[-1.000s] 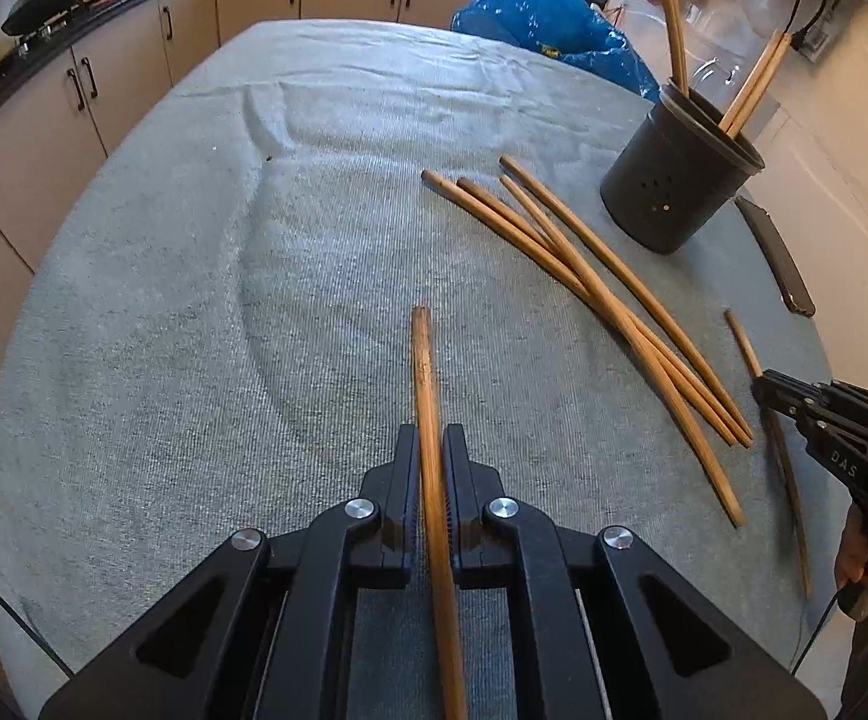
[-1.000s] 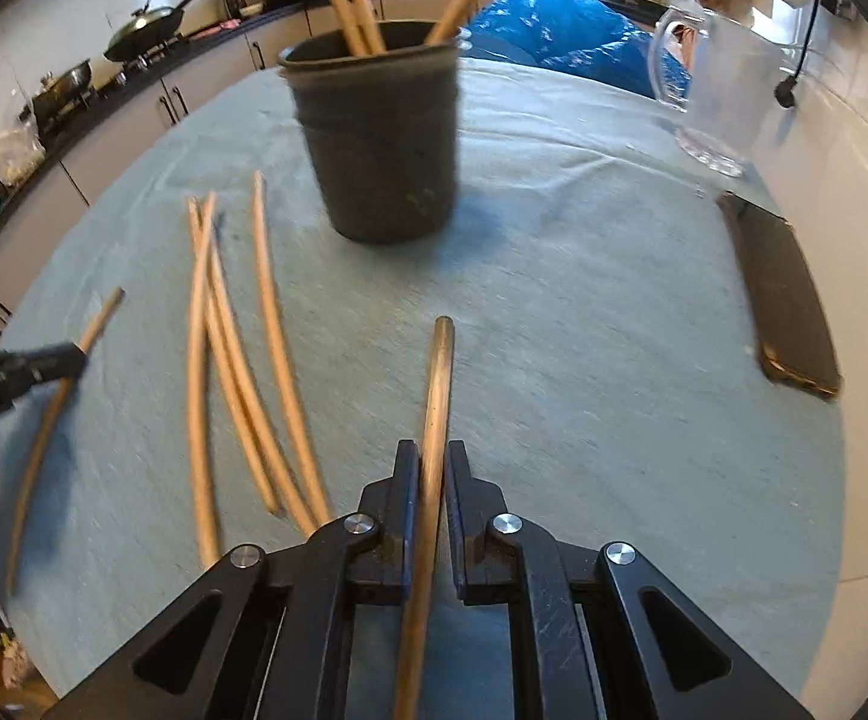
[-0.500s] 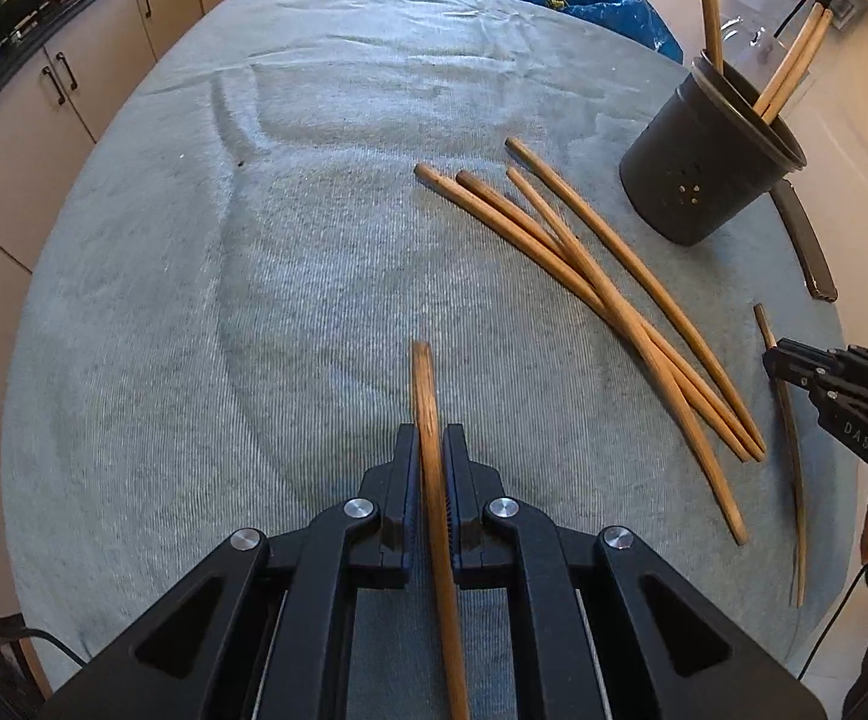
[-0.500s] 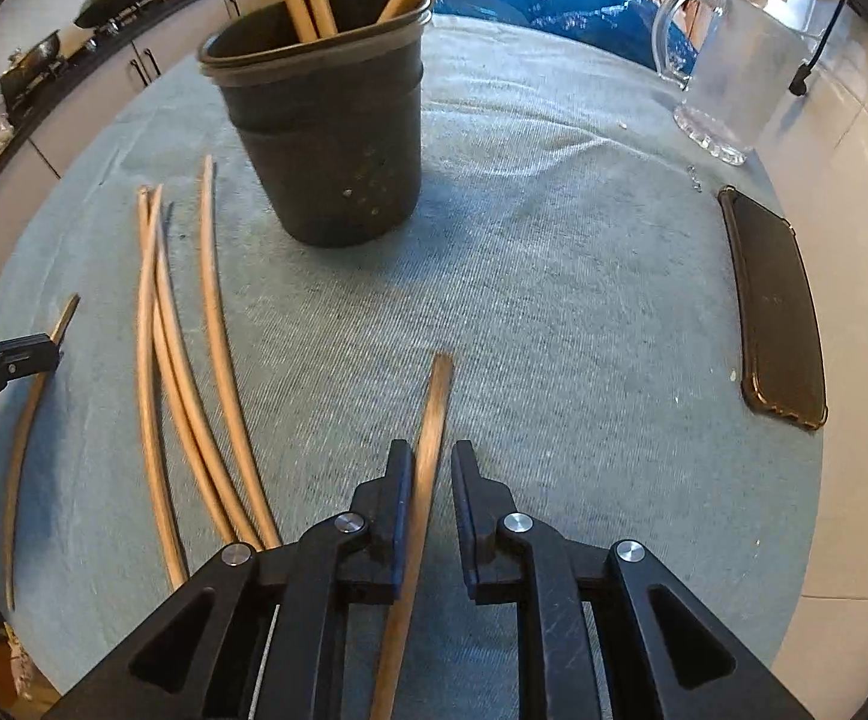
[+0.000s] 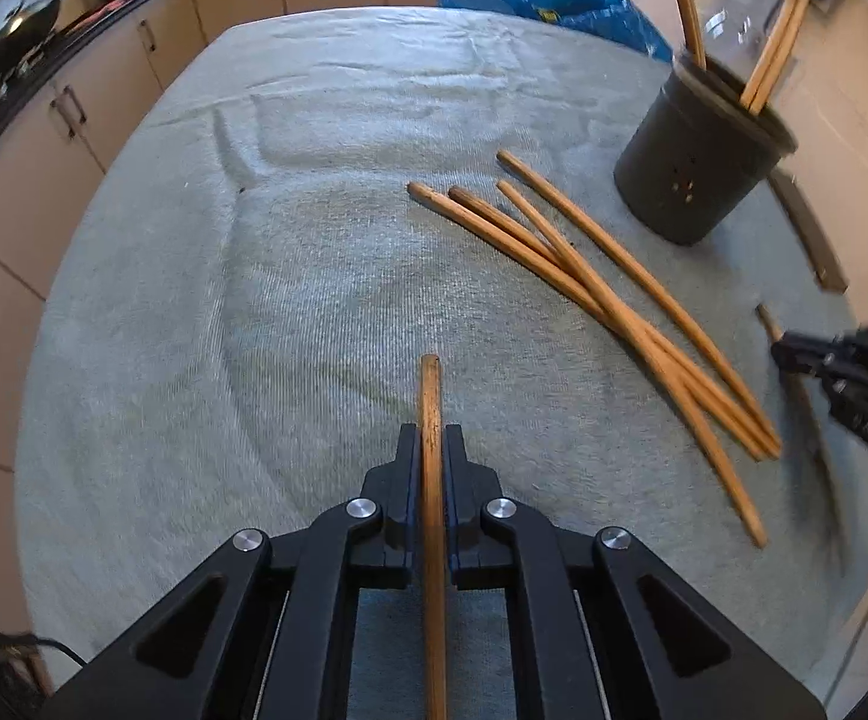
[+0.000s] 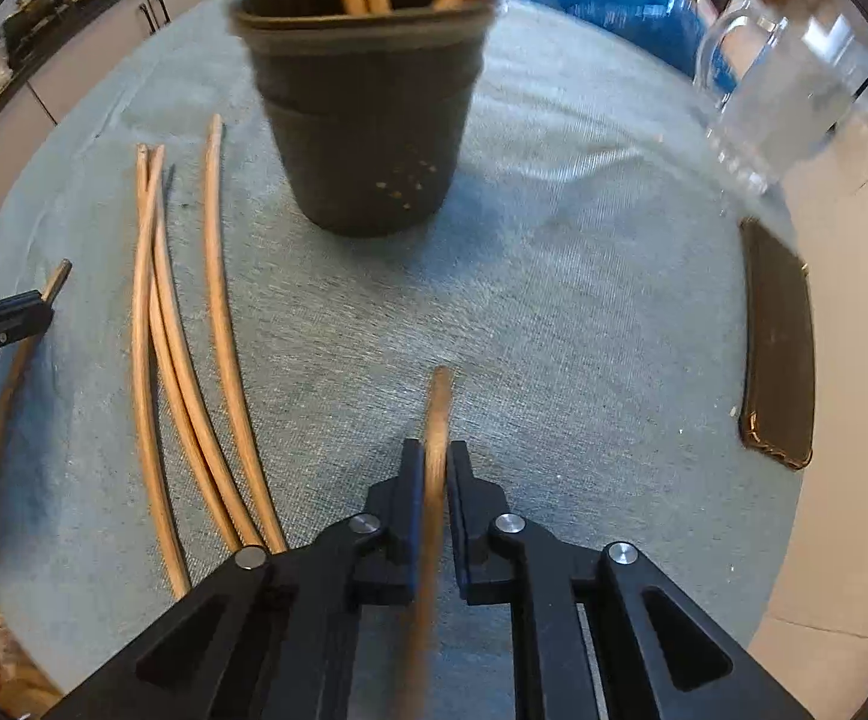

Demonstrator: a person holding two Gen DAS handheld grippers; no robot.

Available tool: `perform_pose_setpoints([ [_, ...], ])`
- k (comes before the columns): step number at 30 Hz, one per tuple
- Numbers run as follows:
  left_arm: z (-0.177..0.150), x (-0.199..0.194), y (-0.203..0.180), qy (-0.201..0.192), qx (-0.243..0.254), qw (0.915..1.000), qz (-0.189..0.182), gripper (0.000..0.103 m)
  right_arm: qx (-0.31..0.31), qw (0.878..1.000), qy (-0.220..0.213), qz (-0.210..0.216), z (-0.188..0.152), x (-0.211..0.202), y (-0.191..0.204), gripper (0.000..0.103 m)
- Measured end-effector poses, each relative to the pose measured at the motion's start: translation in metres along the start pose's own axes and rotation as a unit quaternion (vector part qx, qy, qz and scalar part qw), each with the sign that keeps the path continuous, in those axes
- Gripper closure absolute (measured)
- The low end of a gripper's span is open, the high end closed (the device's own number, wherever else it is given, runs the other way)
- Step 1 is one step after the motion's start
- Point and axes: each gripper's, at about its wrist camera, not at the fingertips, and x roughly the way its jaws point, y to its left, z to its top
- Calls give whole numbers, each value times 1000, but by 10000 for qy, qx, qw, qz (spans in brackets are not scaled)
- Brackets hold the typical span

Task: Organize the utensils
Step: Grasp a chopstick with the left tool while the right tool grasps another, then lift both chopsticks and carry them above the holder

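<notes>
Four sticks (image 5: 607, 300) lie loose on the cloth-covered surface (image 5: 314, 276) beside the dark holder (image 6: 368, 114) with sticks in it, while the left gripper (image 5: 432, 450) and the right gripper (image 6: 435, 462), whose jaws have just been closing, each clamp one stick.

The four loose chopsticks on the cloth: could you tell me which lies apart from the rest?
The chopstick nearest the black holder: that chopstick lies alone, while the other three cross.

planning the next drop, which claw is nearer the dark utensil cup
Right. The right claw, shut on a wooden stick, faces the dark utensil cup just ahead. The left claw, holding its own stick, is farther, beyond the loose sticks.
</notes>
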Motion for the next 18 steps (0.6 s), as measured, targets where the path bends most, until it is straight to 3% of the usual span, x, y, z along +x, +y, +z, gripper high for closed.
perform_pose_setpoints([
  [6,-18,-53,4,-841,-208,9958,-311,97,1024,9888,-766,773,-33,-28,-24,96],
  [18,-54,-142,3,-2208,-470,9727,-538,97,1145,9599,-2383,929,-81,-112,-17,96],
])
